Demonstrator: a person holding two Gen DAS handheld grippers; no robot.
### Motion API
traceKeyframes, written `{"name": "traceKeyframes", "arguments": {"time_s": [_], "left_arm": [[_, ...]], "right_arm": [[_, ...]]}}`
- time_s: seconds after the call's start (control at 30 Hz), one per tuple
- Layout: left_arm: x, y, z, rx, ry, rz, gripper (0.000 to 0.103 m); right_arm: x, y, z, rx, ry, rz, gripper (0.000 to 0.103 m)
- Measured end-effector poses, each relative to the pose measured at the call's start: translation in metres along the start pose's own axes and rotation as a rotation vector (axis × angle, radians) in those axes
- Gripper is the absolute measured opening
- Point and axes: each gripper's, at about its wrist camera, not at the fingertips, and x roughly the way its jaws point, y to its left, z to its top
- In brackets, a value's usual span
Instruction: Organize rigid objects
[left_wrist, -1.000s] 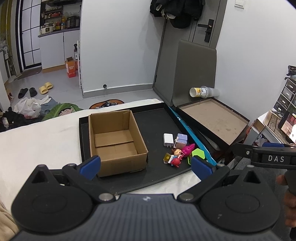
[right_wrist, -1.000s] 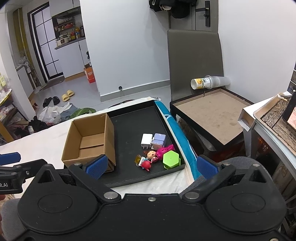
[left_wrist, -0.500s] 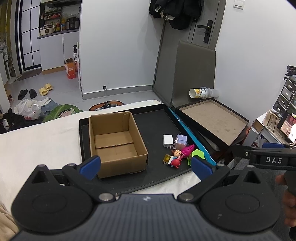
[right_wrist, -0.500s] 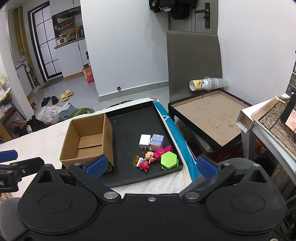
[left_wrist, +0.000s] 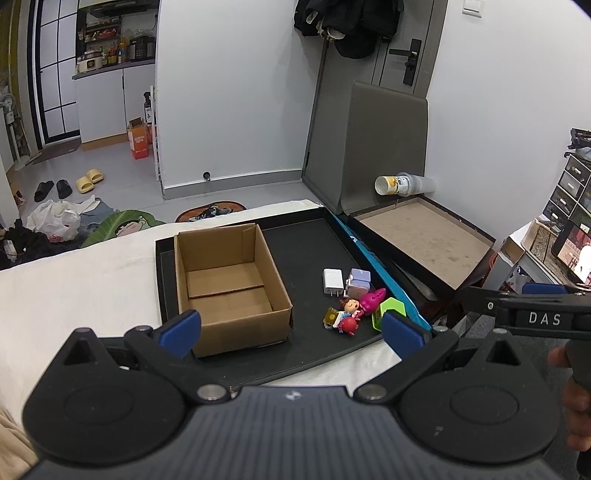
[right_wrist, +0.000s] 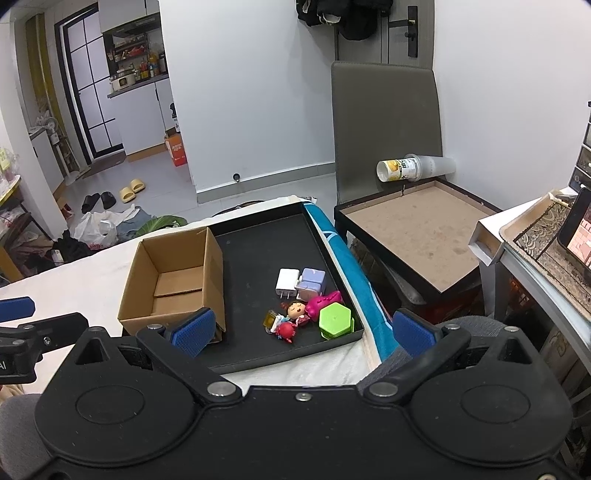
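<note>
An empty open cardboard box sits on the left of a black tray. On the tray's right lie a white charger, a lilac cube, a small doll, a red toy, a magenta toy and a green hexagonal box. My left gripper and right gripper are open and empty, held above the tray's near edge.
The tray lies on a white cloth-covered surface. A blue strip runs along the tray's right side. To the right stands a low table with a tipped cup stack. A desk is at far right.
Both grippers have shifted slightly; the view of the tray has drifted a little. Nothing on the tray has moved.
</note>
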Motion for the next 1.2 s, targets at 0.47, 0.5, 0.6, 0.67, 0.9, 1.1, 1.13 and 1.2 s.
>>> {"name": "traceKeyframes", "arguments": {"time_s": [0.47,0.5,0.6,0.67,0.9,1.1,1.13,1.2], "left_arm": [[0.004,0.003,0.005,0.003,-0.001,0.002,0.103],[0.005,0.003,0.006,0.003,0.000,0.001,0.103],[0.011,0.006,0.008,0.000,0.005,-0.004,0.103],[0.016,0.009,0.008,-0.007,0.012,-0.002,0.103],[0.033,0.022,0.008,-0.043,0.025,0.015,0.103],[0.053,0.036,0.010,-0.078,0.046,0.013,0.103],[0.056,0.039,0.010,-0.090,0.051,0.016,0.103],[0.062,0.045,0.011,-0.107,0.054,0.026,0.103]], "right_arm": [[0.011,0.005,0.002,-0.016,0.006,-0.002,0.103],[0.012,0.006,0.003,-0.020,0.005,0.001,0.103],[0.018,0.008,0.003,-0.031,0.011,0.002,0.103],[0.022,0.008,0.004,-0.024,0.018,0.017,0.103],[0.042,0.004,0.006,-0.005,0.047,0.027,0.103],[0.059,-0.003,0.007,0.023,0.070,0.028,0.103],[0.062,-0.003,0.008,0.027,0.072,0.026,0.103],[0.067,-0.004,0.009,0.031,0.076,0.017,0.103]]}}
